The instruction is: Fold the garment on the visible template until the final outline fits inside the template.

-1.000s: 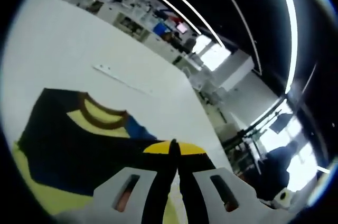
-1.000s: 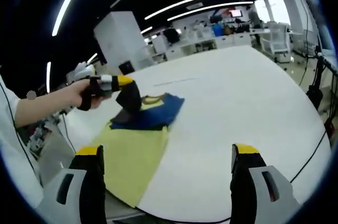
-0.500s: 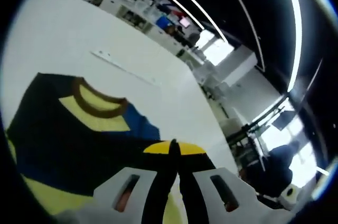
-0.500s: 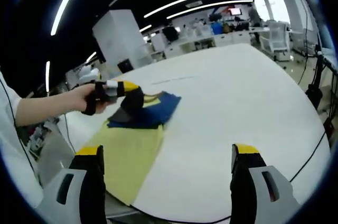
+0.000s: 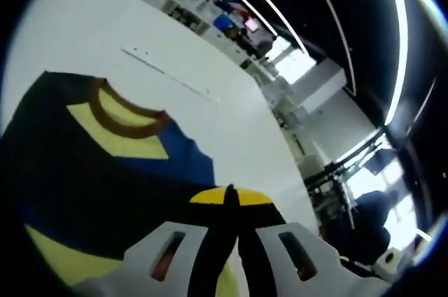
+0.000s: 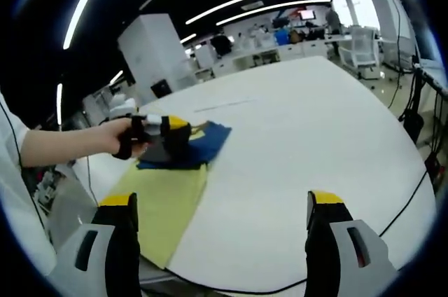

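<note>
In the right gripper view, at 9 o'clock, a person's hand (image 6: 124, 137) carries the left gripper (image 6: 170, 136), lowered onto the garment (image 6: 183, 153), a dark navy piece with blue and yellow panels and a brown-edged neckline. It lies on the yellow template (image 6: 162, 202), which runs from 9 toward 7 o'clock on the white table (image 6: 301, 136). In the left gripper view the left gripper (image 5: 229, 195) has its yellow-tipped jaws pressed together at 6 o'clock with dark cloth bunched right against them, so it looks clenched on a fold of the garment, though the pinch itself is hidden. The right gripper (image 6: 222, 206) rises at 6 o'clock with jaws wide apart, released, over bare table, well apart from the cloth. The garment reads as light, soft and limp; it should drape and slide readily on the smooth sheet, so a hold is best taken at an edge or corner through both layers. No containers are visible. The navy part sits at the template's far end, and whether its outline fits inside cannot be told.
</note>
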